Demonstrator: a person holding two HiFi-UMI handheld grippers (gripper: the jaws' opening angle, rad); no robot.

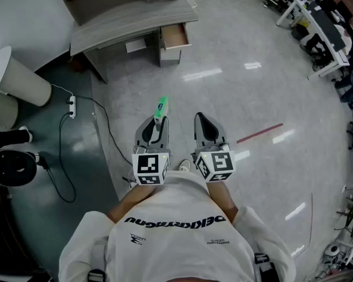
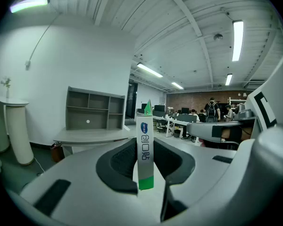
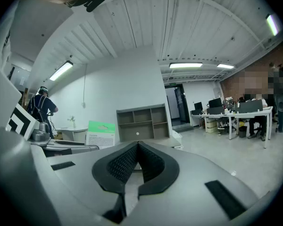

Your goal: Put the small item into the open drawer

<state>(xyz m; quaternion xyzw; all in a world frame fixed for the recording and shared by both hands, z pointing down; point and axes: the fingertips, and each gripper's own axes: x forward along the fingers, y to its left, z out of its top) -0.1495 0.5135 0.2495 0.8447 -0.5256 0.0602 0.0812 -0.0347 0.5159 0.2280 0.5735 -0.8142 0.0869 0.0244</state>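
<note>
The floor (image 1: pixel 223 81) is pale, polished and glossy. The desk (image 1: pixel 123 25) looks like matt grey wood-grain board, its open drawer (image 1: pixel 175 36) bare light wood inside. The left gripper (image 1: pixel 156 125) and right gripper (image 1: pixel 207 122) have smooth matt grey plastic shells and black, finely ribbed pads (image 2: pixel 119 161). The small item (image 2: pixel 145 149) is a smooth printed card packet.

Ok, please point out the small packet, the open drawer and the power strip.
small packet (image 2: pixel 145 147), left gripper view, printed white face.
open drawer (image 1: pixel 175 36), head view, inside floor.
power strip (image 1: pixel 72 106), head view, white body.

Open-plan office: rows of desks (image 3: pixel 238 114) with monitors (image 3: pixel 216 102), strip ceiling lights (image 2: pixel 237 39), shelf-topped desk (image 1: pixel 129 22).
</note>
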